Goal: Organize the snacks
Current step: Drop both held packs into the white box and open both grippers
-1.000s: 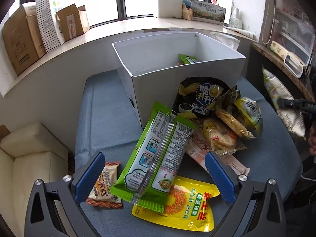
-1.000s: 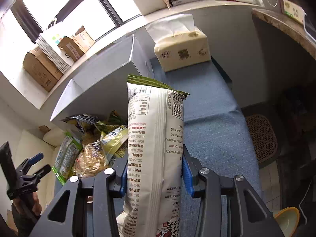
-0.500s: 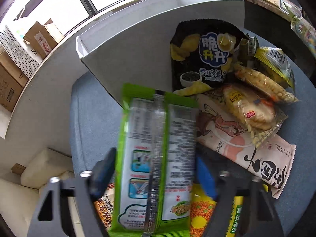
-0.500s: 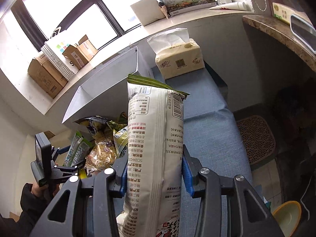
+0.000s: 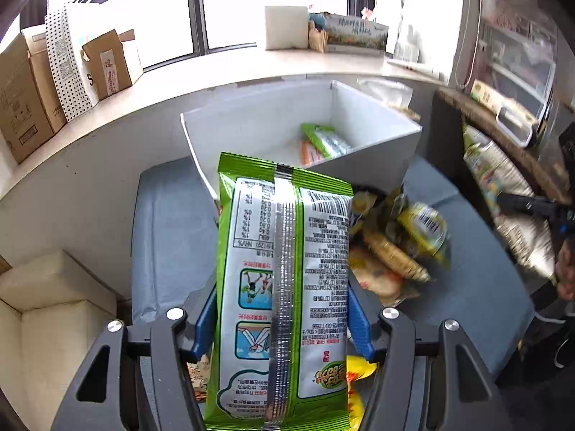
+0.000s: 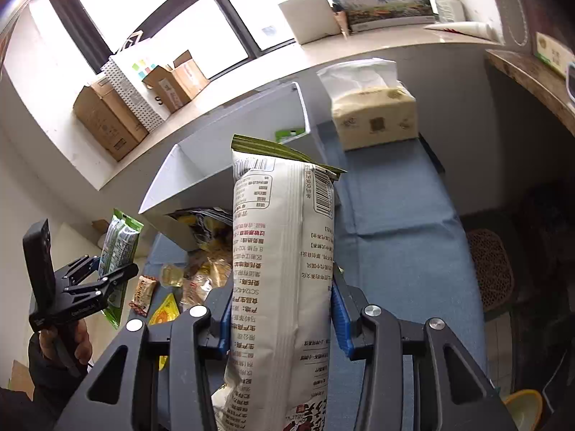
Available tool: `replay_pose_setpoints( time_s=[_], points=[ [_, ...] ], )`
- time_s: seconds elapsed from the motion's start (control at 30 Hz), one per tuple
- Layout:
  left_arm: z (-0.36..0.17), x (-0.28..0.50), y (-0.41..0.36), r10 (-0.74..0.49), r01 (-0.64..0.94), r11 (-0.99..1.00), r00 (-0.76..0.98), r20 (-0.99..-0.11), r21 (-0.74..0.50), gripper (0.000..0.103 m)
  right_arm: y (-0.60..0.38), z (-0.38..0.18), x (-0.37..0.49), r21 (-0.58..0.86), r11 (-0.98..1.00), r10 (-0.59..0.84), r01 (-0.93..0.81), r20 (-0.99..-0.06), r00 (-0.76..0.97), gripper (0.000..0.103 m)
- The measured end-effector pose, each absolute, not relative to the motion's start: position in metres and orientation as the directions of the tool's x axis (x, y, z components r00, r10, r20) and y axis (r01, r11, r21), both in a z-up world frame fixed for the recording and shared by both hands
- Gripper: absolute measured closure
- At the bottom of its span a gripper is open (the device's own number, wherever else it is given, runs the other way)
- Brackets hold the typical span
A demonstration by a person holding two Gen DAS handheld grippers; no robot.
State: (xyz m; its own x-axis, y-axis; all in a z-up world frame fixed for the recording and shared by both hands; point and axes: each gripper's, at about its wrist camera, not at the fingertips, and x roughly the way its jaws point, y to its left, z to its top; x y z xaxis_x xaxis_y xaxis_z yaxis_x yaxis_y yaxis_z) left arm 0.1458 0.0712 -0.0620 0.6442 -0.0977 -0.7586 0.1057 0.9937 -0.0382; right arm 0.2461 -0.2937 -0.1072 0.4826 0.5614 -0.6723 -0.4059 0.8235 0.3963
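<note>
The left gripper [image 5: 284,318] held a green packet [image 5: 284,287] lengthwise, its jaws pinching the packet across the lower half of its width. The packet stood clear of the blue cloth [image 5: 169,237], with its sealed top edge pointing toward the white box [image 5: 377,147]. This hold probably kept the long packet stiff and aimed at the box opening.

The right gripper [image 6: 282,319] held a white packet [image 6: 284,269] the same way, jaws pressed against both sides of its middle. The folded green top of this packet pointed toward the near right corner of the box. In the left wrist view the white packet appeared well to the right of the box, above the cloth.

The box stood open at the top, at the back of the cloth and against the wall below the window ledge. A green packet and an orange one [image 5: 323,142] already lay inside, toward its right wall. The open top allowed packets to be lowered in from above.

A heap of loose snacks [image 5: 395,248] lay on the cloth directly in front of the box, touching its front wall. A tissue pack [image 6: 373,115] stood just right of the box. Judging by the heap, sorting was at an early stage.
</note>
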Motion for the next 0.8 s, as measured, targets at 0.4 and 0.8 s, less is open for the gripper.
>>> replay_pose_setpoints(
  time_s=[0.4, 0.8],
  points=[
    [0.012, 0.266, 0.082, -0.149, -0.016, 0.974, 0.706, -0.692, -0.226, 0.038, -0.191, -0.036, 0.347, 0.27, 0.781, 0.575, -0.563, -0.663, 0.48, 0.055],
    [-0.042, 0.337, 0.1, -0.104, -0.095, 0.973, 0.629, -0.77, -0.208, 0.0, -0.154, -0.07, 0.452, 0.192, 0.847, 0.439, -0.495, -0.777, 0.451, 0.028]
  ],
)
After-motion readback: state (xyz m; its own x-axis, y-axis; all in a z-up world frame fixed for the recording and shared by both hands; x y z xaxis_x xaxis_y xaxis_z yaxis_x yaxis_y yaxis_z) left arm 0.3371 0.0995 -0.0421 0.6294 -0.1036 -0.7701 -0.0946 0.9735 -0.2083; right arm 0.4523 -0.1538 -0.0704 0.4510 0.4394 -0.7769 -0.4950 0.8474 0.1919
